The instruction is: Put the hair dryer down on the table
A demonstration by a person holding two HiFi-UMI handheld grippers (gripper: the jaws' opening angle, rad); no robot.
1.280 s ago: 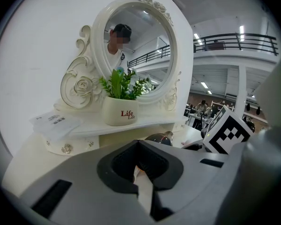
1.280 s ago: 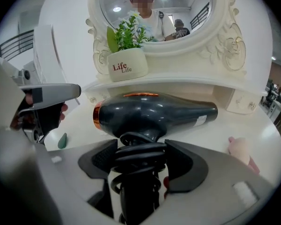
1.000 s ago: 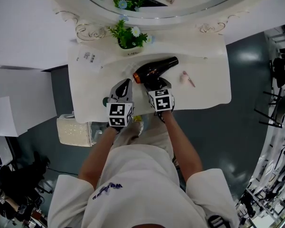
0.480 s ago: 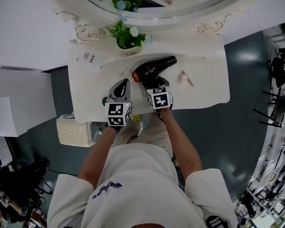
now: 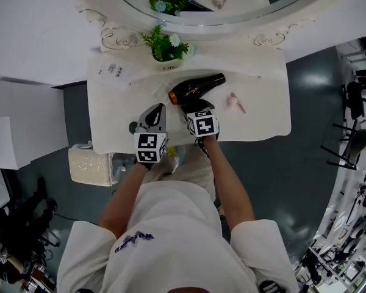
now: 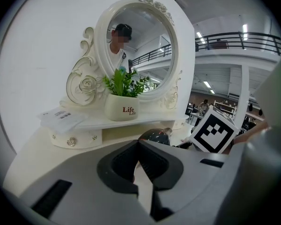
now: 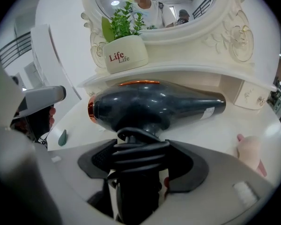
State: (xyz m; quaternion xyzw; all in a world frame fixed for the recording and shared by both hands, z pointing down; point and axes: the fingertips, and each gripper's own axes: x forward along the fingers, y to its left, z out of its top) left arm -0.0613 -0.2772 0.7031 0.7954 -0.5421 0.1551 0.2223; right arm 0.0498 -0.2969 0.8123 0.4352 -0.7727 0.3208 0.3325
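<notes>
Starting with the head view, the hair dryer [image 5: 195,90] was seen crosswise just beyond the tips of the right gripper [image 5: 194,105], over the table [image 5: 262,118], with its handle taken between that gripper's jaws. Whether the barrel already rested on the top could not be told. The left gripper [image 5: 158,110] was held just beside the right one, on its left, and carried nothing. Farther beyond both grippers a plant pot [image 5: 166,57] was seen on a raised shelf [image 5: 222,57], filled with a green plant [image 5: 163,40] in flower. A pink item [image 5: 235,101] lay off to the right gripper's right. In the left gripper view the jaws were seen brought together at the tips, with nothing between them. The pot stood ahead and slightly left, and a small drawer [image 6: 79,137] under the shelf was shut, so its contents were hidden. In the right gripper view the jaws were seen clamped on the dryer's handle, round which the cord [image 7: 136,153] was wound. The barrel lay straight ahead, orange-ringed end to the left and nozzle to the right. The dryer was judged stiff, glossy and rather slippery on its shell, and top-heavy toward the barrel. The cord-wrapped handle close under the barrel was therefore judged the surest hold. A gentle release was thought wise, since the round barrel might roll.
</notes>
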